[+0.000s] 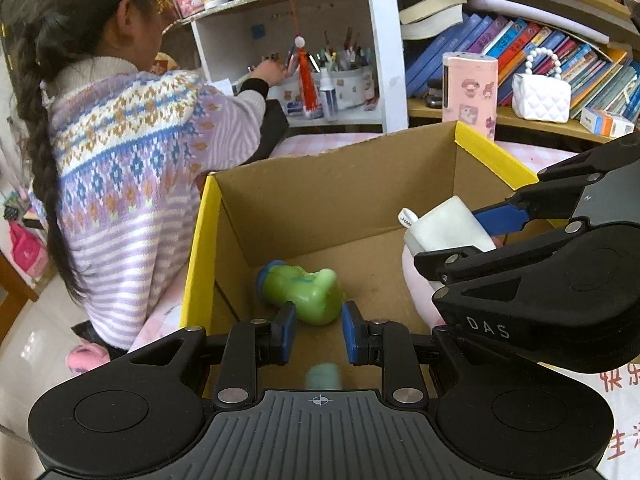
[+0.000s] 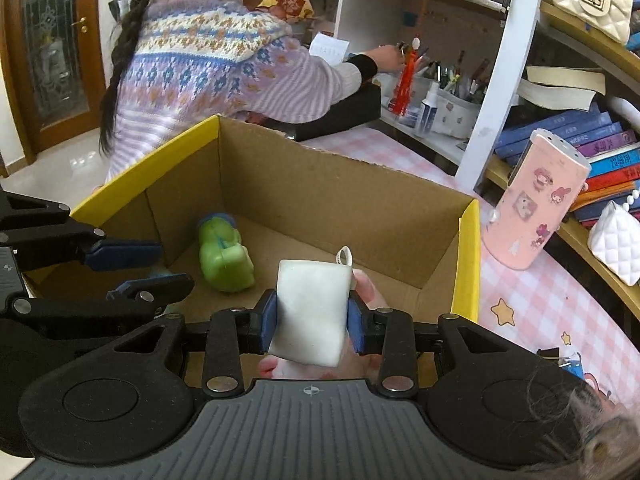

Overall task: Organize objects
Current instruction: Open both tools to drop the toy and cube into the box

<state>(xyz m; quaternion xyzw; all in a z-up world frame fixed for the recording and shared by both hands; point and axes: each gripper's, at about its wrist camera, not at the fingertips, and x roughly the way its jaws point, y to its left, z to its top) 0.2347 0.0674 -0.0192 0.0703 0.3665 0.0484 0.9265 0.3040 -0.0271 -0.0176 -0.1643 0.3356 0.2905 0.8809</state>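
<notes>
- Right wrist view: your right gripper (image 2: 312,316) is pinching the white soft block (image 2: 312,300) by its two long sides. Its loop tag points away from the jaws, and something pink (image 2: 366,284) hangs just under them.
- The cardboard box (image 2: 320,200) lies open below and beyond those jaws, so I'd say you're at the drop-in step.
- The green toy (image 2: 224,256) lies on the box floor, beyond the jaws and to their left. Aim for the bare cardboard straight ahead so the block doesn't land on it.
- Get the block below the rim before you let go; it looks light and might bounce.
- Your left gripper (image 1: 319,330) has its jaws a little apart, not pinching anything I can see. There's a teal blur just behind the pads, no idea what.
- Keep the left clear of the right.
</notes>
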